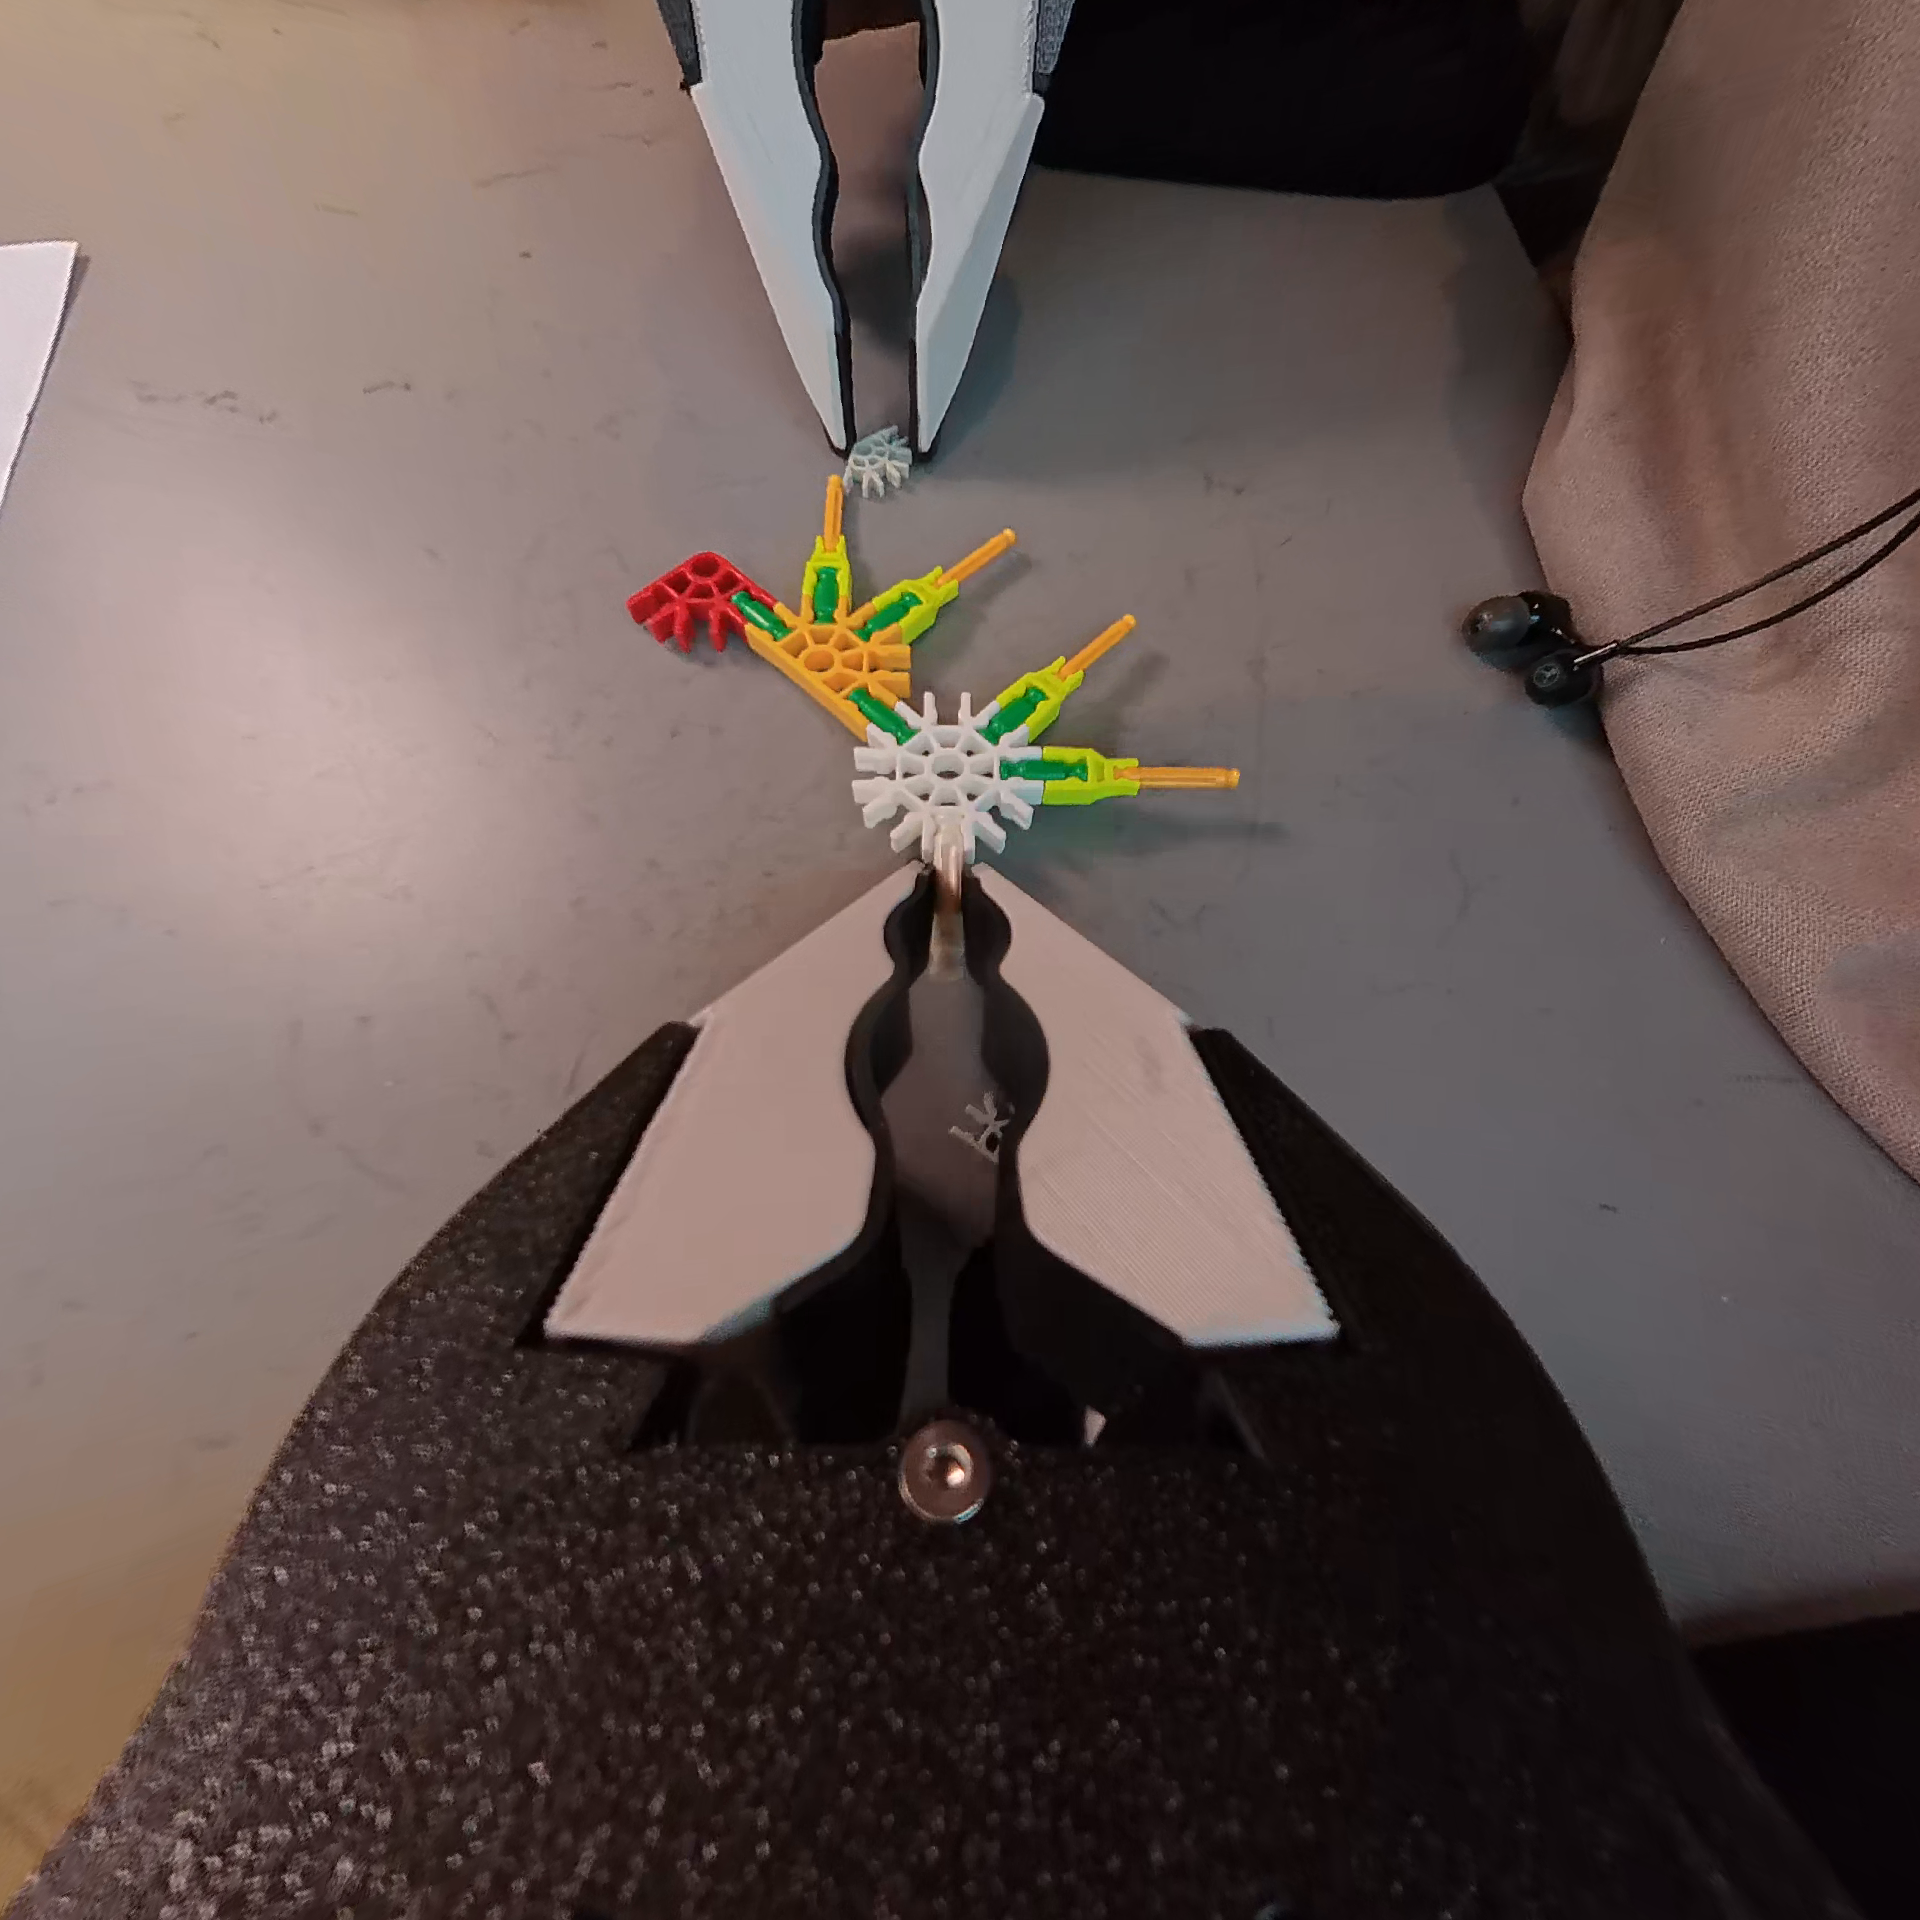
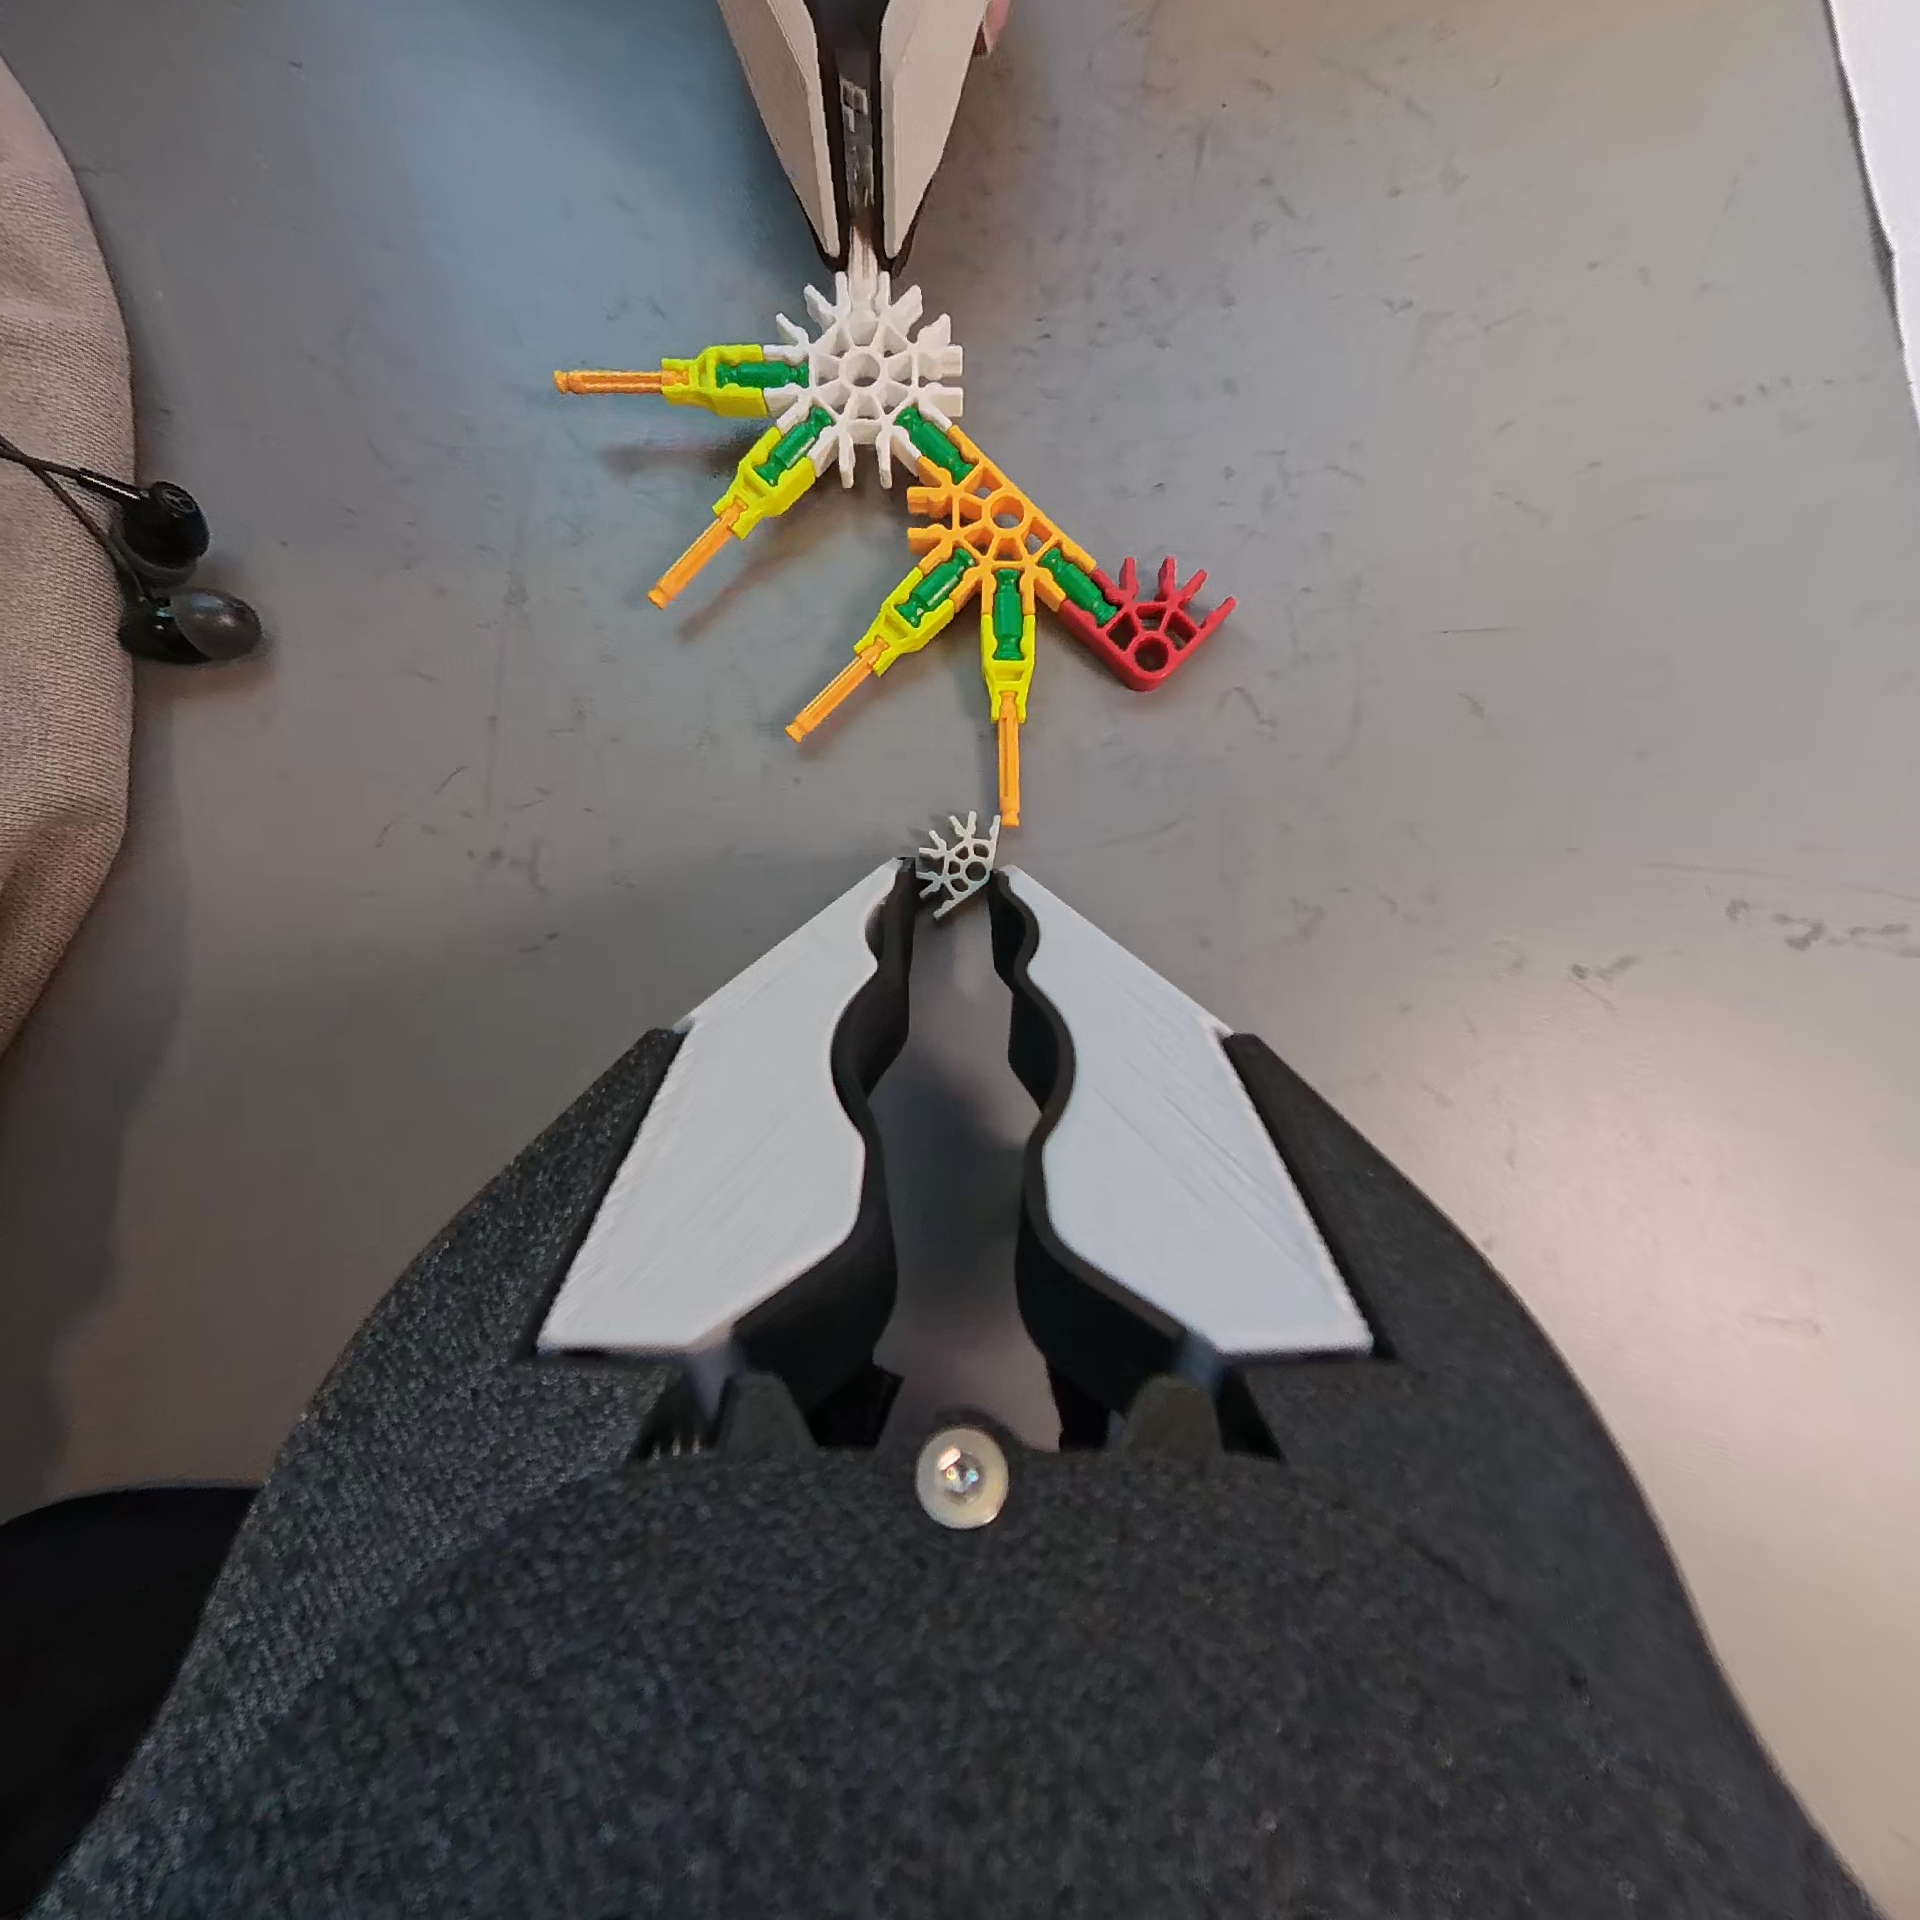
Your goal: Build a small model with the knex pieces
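Nearest the lens in the left wrist view: left gripper (image 1: 948,868), jaws drawn together on a thin pale rod (image 1: 951,904) that runs forward into the white snowflake connector (image 1: 945,771). Flat on the grey table (image 1: 416,831) at 12 o'clock from those tips, the whole toy assembly. Joined to the white connector: two green-and-lime pieces tipped with orange pins, one toward 3 o'clock (image 1: 1138,776), one toward 1 o'clock (image 1: 1060,675). Linked at 10 o'clock by a short green rod: orange fan connector (image 1: 831,655), with two more lime pieces and orange pins fanning toward 12 and 2 o'clock. Beyond it, at 10 o'clock again, red corner connector (image 1: 691,603).

Farther off at 12 o'clock, right gripper (image 1: 881,442), pointing back toward the camera, jaws clamped on a small grey connector (image 1: 880,462). Seen from the right wrist view, right gripper (image 2: 951,878) pinching that grey connector (image 2: 956,862) at its tips, slots facing 12 o'clock. Just beside it at 1 o'clock, the end of the nearest orange pin (image 2: 1008,769); touching or a hair apart, cannot tell.

Off at 3 o'clock in the left view: black earphones (image 1: 1527,644) on the table edge against beige fabric (image 1: 1766,727). White sheet (image 1: 26,343) at 9 o'clock.
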